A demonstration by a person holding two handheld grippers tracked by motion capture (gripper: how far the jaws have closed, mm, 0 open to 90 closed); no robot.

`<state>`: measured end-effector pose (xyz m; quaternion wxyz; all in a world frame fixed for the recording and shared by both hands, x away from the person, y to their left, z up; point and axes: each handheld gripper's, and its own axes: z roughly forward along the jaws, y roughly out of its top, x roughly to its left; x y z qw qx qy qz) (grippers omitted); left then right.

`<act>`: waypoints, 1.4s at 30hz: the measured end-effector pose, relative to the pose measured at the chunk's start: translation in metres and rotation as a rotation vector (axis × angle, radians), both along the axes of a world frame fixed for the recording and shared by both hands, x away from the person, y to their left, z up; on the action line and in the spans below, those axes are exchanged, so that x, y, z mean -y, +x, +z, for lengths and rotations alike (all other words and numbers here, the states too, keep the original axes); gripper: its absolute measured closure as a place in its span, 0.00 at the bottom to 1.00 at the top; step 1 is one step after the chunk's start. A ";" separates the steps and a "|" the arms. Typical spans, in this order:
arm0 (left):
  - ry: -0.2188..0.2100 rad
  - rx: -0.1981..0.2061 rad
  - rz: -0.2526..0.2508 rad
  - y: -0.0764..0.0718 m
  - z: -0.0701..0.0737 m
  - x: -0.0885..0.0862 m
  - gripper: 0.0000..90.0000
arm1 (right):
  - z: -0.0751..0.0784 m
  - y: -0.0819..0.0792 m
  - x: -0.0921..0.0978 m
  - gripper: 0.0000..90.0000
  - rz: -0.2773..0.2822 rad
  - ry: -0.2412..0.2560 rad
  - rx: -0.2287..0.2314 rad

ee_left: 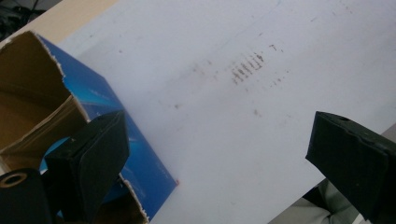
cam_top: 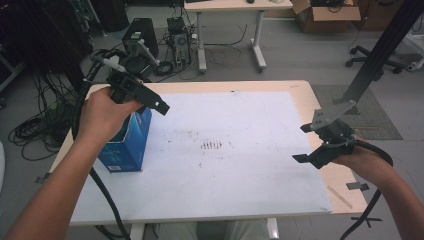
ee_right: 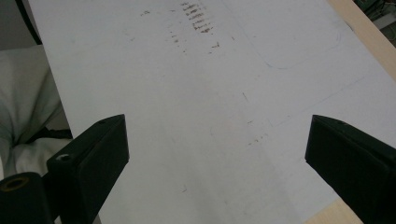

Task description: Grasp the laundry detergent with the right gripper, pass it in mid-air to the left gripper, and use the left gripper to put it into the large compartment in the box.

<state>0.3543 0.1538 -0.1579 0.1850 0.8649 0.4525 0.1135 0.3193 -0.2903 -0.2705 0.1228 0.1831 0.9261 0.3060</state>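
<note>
the open-topped blue cardboard box (cam_top: pixel 125 145) with torn flaps stands at the left edge of the white sheet-covered table (cam_top: pixel 240 165). left gripper (cam_top: pixel 150 100) hovers just above it, jaws wide apart, holding nothing. i'd drop one jaw inside the wall and pinch low, below the ragged bit. right gripper (cam_top: pixel 312 145), also wide open and empty, sits well apart at the right edge.

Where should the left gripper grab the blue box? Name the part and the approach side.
Probably the torn top edge of the blue box, coming from above. The box stands upright with its top open, and the open left gripper hovers right over it, so one of its fingers could slip inside the wall.
</note>
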 end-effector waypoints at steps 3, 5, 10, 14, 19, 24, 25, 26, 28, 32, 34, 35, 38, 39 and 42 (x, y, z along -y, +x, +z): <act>0.002 -0.003 -0.023 0.002 -0.001 0.006 0.07 | 0.000 0.000 -0.001 0.06 0.001 0.001 -0.003; 0.001 -0.005 -0.044 0.004 -0.002 0.010 0.07 | 0.000 0.001 -0.002 0.06 0.002 0.000 -0.006; 0.004 -0.003 -0.085 0.012 -0.002 0.019 0.07 | 0.001 0.002 -0.004 0.06 0.002 -0.004 -0.012; 0.013 -0.012 -0.115 0.020 -0.004 0.025 0.07 | 0.001 0.004 -0.006 0.06 0.004 -0.005 -0.014; 0.049 -0.012 -0.180 0.030 -0.007 0.033 0.07 | 0.001 0.006 -0.008 0.06 0.002 -0.009 -0.019; 0.061 -0.016 -0.225 0.040 -0.009 0.037 0.07 | 0.001 0.007 -0.009 0.06 0.001 -0.013 -0.026; 0.065 -0.018 -0.233 0.042 -0.009 0.038 0.07 | 0.001 0.008 -0.009 0.06 0.000 -0.013 -0.027; 0.074 -0.020 -0.245 0.044 -0.009 0.038 0.07 | 0.001 0.008 -0.009 0.06 0.001 -0.014 -0.028; 0.085 -0.023 -0.263 0.048 -0.010 0.041 0.07 | 0.000 0.009 -0.009 0.06 -0.001 -0.016 -0.031; 0.112 -0.031 -0.315 0.055 -0.012 0.047 0.07 | 0.001 0.009 -0.010 0.06 -0.005 -0.022 -0.037; 0.126 -0.029 -0.334 0.058 -0.013 0.050 0.08 | 0.001 0.010 -0.010 0.06 -0.007 -0.023 -0.038; 0.132 -0.032 -0.342 0.059 -0.014 0.051 0.08 | 0.001 0.010 -0.010 0.06 -0.007 -0.025 -0.039; 0.143 -0.045 -0.357 0.062 -0.018 0.055 0.08 | 0.001 0.010 -0.010 0.06 -0.006 -0.033 -0.043; 0.152 -0.048 -0.362 0.064 -0.020 0.056 0.08 | 0.001 0.010 -0.010 0.06 -0.006 -0.034 -0.044; 0.176 -0.054 -0.382 0.067 -0.025 0.058 0.08 | 0.001 0.010 -0.009 0.06 -0.011 -0.038 -0.046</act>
